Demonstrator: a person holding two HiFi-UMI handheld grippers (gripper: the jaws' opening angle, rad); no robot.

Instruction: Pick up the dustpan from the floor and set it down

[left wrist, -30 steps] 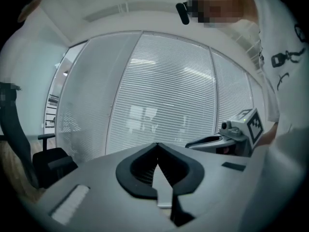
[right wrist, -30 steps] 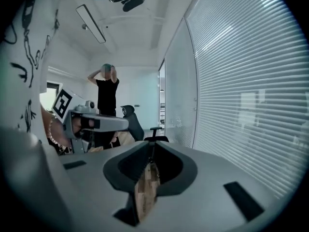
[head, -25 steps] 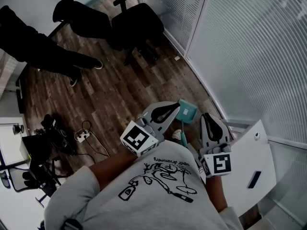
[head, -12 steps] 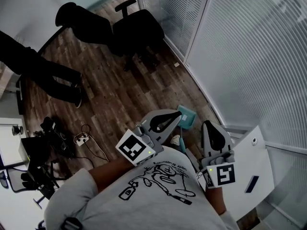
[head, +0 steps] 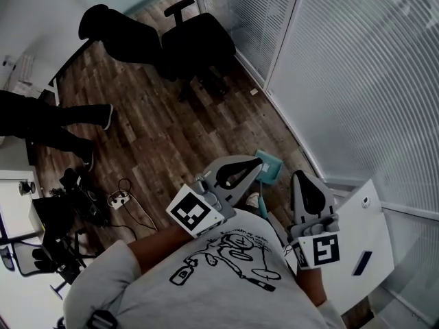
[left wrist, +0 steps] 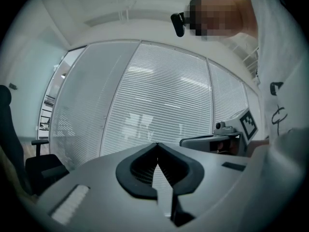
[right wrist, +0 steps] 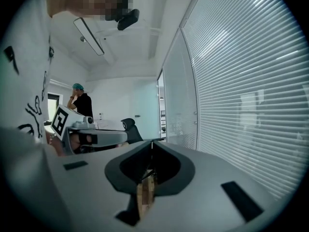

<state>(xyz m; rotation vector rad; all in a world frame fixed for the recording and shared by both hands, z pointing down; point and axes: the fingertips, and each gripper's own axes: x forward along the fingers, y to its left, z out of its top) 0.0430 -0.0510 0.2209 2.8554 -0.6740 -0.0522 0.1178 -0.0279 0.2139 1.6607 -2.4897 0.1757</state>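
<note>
The teal dustpan lies on the wood floor close to the glass wall, with its near part hidden behind my left gripper. That left gripper hovers above the pan, held level and shut with nothing between its tips. My right gripper is to the right of the pan, over the white desk edge. It too is shut and empty. Neither gripper touches the dustpan, and neither gripper view shows it.
Two black office chairs stand at the far end of the floor. A person in black stands at the left. Camera gear and a power strip lie at lower left. A white desk and blind-covered glass walls close the right side.
Both grippers have risen a little above the dustpan, still empty. The person in black has walked towards the left edge.
</note>
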